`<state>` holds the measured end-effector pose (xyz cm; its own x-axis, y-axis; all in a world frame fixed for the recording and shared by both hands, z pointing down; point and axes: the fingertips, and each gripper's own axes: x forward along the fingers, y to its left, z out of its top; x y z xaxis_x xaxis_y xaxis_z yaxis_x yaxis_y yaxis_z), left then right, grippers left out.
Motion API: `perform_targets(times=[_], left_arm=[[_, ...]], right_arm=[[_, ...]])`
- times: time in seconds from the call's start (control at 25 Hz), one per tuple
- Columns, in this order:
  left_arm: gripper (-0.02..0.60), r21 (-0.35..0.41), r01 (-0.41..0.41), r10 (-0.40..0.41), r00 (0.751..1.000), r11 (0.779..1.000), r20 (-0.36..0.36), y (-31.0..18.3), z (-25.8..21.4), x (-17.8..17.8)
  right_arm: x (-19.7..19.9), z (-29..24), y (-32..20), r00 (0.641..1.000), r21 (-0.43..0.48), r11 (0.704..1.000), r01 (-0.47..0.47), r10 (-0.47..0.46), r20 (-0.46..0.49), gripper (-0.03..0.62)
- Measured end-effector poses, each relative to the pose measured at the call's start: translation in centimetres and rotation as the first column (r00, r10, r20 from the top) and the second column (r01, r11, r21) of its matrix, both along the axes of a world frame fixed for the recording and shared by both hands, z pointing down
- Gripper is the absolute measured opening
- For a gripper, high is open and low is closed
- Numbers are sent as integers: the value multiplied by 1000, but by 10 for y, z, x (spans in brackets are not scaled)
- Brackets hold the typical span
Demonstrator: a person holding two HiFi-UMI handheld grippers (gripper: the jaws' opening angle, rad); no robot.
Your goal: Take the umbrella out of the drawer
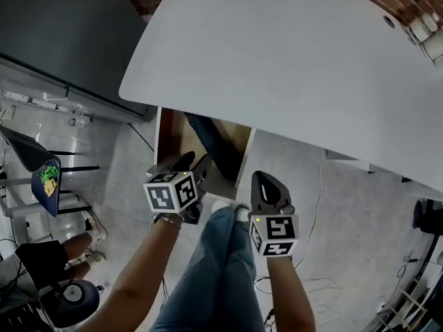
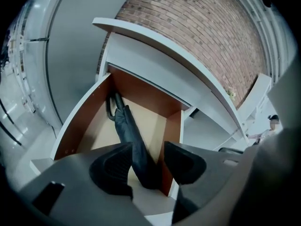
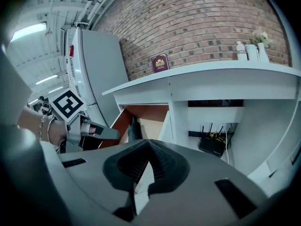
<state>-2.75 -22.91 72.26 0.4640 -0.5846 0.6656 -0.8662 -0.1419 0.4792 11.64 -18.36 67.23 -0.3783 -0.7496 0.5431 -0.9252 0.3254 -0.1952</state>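
Under the white desk, the drawer [image 1: 162, 138] stands pulled out, with brown inner walls [image 2: 79, 122]. A dark folded umbrella [image 1: 213, 142] lies lengthwise in it, its curved handle at the back [image 2: 112, 108]. My left gripper [image 1: 194, 163] hovers over the drawer's front, jaws open [image 2: 148, 145]. The umbrella's near end shows in the gap between them, and the pads are not pressing on it. My right gripper [image 1: 263, 180] hangs right of the drawer, above the floor, and its jaws [image 3: 148, 143] are shut with nothing in them. The right gripper view also takes in the drawer [image 3: 141, 112] and the left gripper [image 3: 101, 132].
The white desk top [image 1: 297, 54] overhangs the drawer's back. A grey cabinet [image 1: 62, 33] stands to the left. A router [image 3: 214, 146] with cables sits under the desk on the right. On the desk are a red book [image 3: 160, 62] and bottles [image 3: 251, 52]. The person's jeans leg [image 1: 214, 268] is below.
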Motion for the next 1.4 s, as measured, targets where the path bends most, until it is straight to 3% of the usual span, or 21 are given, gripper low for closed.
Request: perform_targets(times=[0.28, 0.6, 0.76, 1.16, 1.4], left_arm=[[273, -112, 112, -118, 992, 987, -48, -16, 34, 3], [293, -230, 165, -179, 983, 959, -45, -32, 83, 14], [293, -235, 160, -165, 986, 959, 1, -41, 100, 15], [308, -265, 207, -206, 978, 942, 32, -66, 135, 17], [311, -237, 267, -246, 963, 934, 111, -69, 144, 18]], right_arm=[[13, 13, 1, 999, -37, 999, -35, 35, -4, -6], [27, 14, -3, 996, -46, 995, -91, 91, 9, -8], [32, 18, -3, 994, -59, 992, -110, 112, 21, -6], [47, 32, -7, 993, -90, 989, -120, 120, -10, -8], [44, 33, -4, 994, -104, 988, -113, 112, -20, -6]])
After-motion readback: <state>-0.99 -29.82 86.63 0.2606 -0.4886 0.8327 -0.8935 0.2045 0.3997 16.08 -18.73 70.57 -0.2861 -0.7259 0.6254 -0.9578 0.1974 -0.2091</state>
